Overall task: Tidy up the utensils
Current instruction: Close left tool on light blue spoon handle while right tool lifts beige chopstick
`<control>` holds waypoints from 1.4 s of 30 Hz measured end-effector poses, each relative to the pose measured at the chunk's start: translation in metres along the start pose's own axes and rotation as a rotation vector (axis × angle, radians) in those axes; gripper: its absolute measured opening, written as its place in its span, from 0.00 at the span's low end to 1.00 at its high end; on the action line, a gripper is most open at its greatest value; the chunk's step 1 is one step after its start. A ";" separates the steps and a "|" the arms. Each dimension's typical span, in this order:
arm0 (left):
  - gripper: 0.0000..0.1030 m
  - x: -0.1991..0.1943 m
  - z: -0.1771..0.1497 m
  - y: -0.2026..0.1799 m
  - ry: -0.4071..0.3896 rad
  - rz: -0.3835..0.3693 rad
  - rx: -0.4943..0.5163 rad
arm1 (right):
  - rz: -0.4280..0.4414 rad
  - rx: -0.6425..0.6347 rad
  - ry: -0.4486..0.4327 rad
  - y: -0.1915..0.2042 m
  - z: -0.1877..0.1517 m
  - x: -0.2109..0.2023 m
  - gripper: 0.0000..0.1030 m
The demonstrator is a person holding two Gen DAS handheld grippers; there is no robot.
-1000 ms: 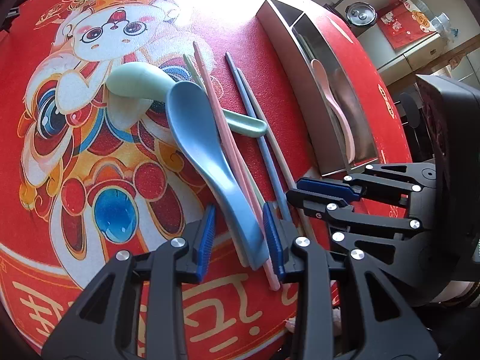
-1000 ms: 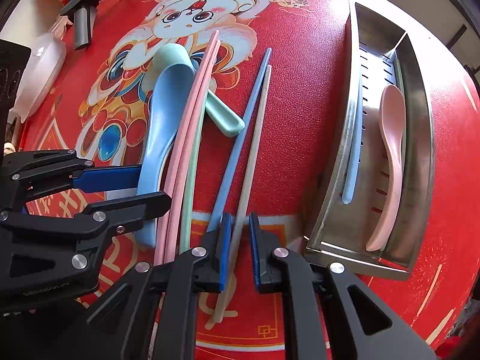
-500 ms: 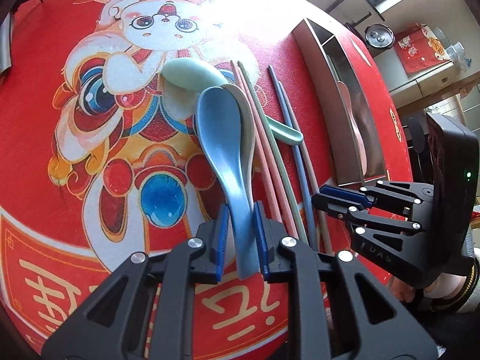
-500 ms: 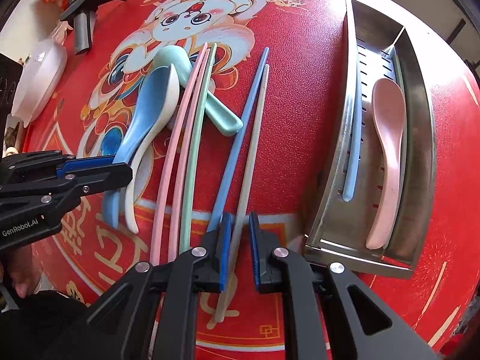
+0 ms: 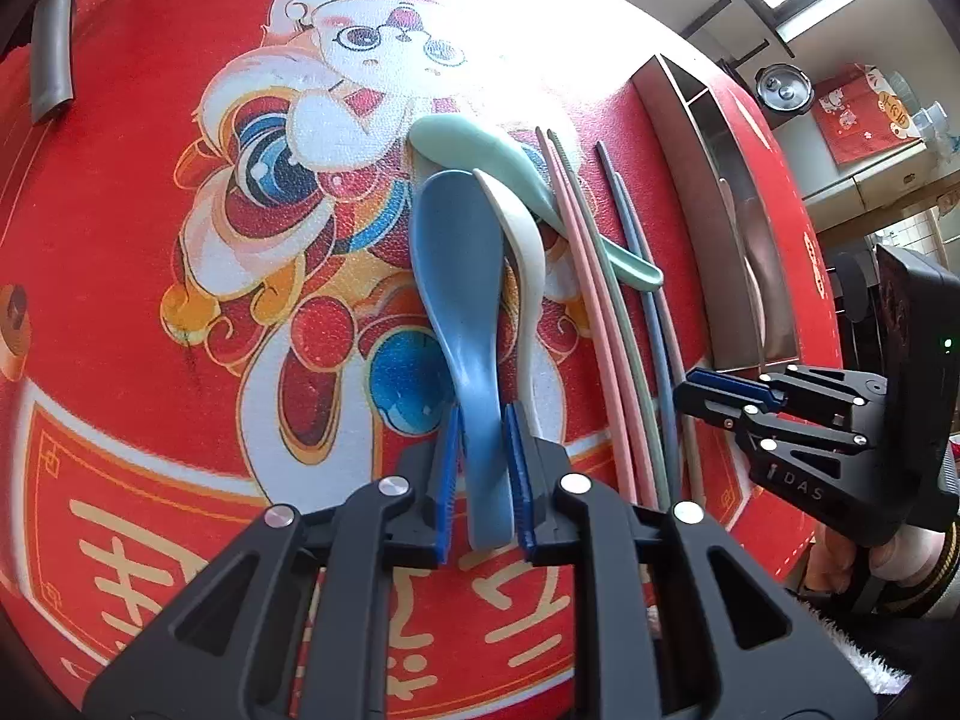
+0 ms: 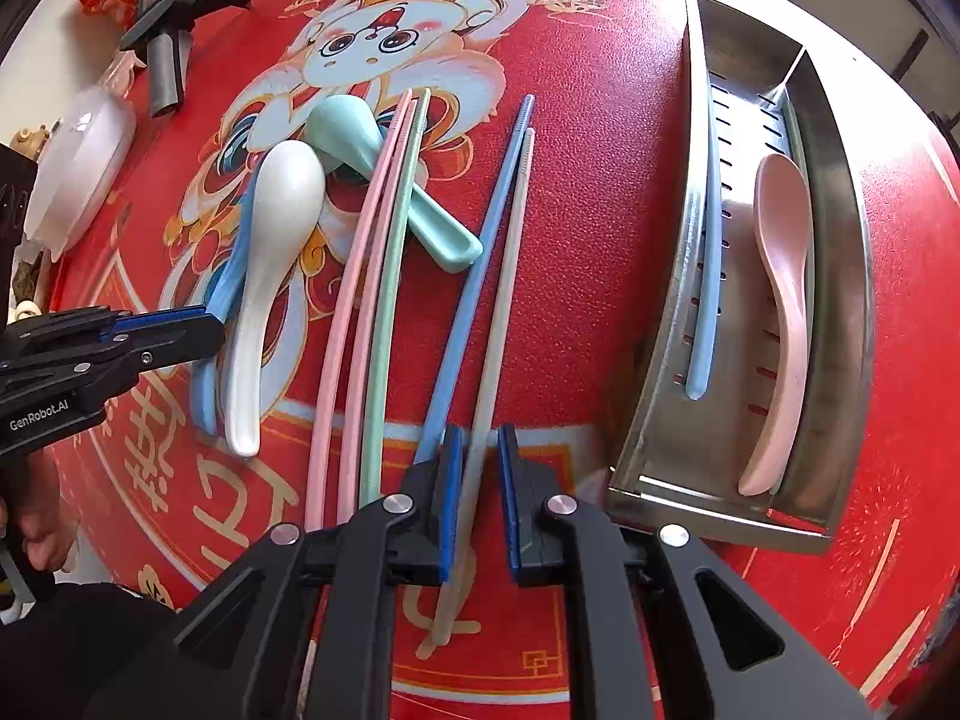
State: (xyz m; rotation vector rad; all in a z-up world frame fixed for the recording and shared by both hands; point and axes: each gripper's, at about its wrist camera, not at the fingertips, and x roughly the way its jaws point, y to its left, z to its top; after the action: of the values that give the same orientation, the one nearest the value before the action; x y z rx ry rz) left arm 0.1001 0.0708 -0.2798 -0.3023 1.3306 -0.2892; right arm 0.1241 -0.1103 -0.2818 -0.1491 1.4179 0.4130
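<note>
My left gripper [image 5: 485, 477] is shut on the handle of a blue spoon [image 5: 462, 276], which lies tilted beside a white spoon [image 5: 528, 252]. A green spoon [image 5: 480, 150] lies behind them, under pink and green chopsticks [image 5: 594, 312]. My right gripper [image 6: 480, 498] stands narrowly open around a beige chopstick [image 6: 504, 312], next to a blue chopstick [image 6: 480, 258]. The pads do not visibly touch it. A steel tray [image 6: 840, 276] at the right holds a pink spoon [image 6: 780, 276] and a blue chopstick [image 6: 708, 276].
A red printed mat [image 6: 600, 120] covers the round table. A white lidded dish [image 6: 78, 162] and a spare gripper tool [image 6: 168, 18] lie at the far left edge. The steel tray also shows in the left wrist view [image 5: 702, 192].
My left gripper closed on the blue spoon's handle and pulled it left, off the chopsticks, uncovering the white spoon. My right gripper stayed in place around the beige chopstick.
</note>
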 end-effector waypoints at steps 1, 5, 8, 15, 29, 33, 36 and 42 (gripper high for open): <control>0.19 0.000 0.000 0.001 0.001 0.006 0.002 | 0.001 0.002 0.000 0.000 0.000 0.000 0.12; 0.18 -0.001 -0.003 0.008 0.006 0.053 0.014 | 0.006 0.005 -0.003 -0.001 -0.001 -0.001 0.12; 0.19 -0.003 -0.004 0.014 0.002 0.048 0.012 | 0.008 0.006 -0.004 -0.002 -0.001 -0.001 0.12; 0.18 -0.004 -0.003 0.014 -0.019 0.080 0.033 | 0.007 0.005 -0.002 -0.001 -0.001 -0.001 0.12; 0.17 -0.008 -0.010 0.023 -0.046 0.055 0.010 | -0.072 -0.069 0.007 0.011 0.007 0.003 0.10; 0.17 -0.009 -0.014 0.022 -0.073 0.062 0.020 | -0.090 -0.084 0.007 0.016 0.009 0.003 0.10; 0.17 -0.010 -0.017 0.022 -0.091 0.068 0.016 | -0.087 -0.081 0.006 0.015 0.009 0.004 0.10; 0.17 -0.010 -0.021 0.022 -0.108 0.068 0.010 | -0.105 -0.095 -0.002 0.020 0.012 0.006 0.10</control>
State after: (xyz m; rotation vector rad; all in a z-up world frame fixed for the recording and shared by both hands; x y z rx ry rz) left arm 0.0784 0.0943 -0.2831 -0.2601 1.2295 -0.2196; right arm 0.1280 -0.0866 -0.2830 -0.2987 1.3826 0.3932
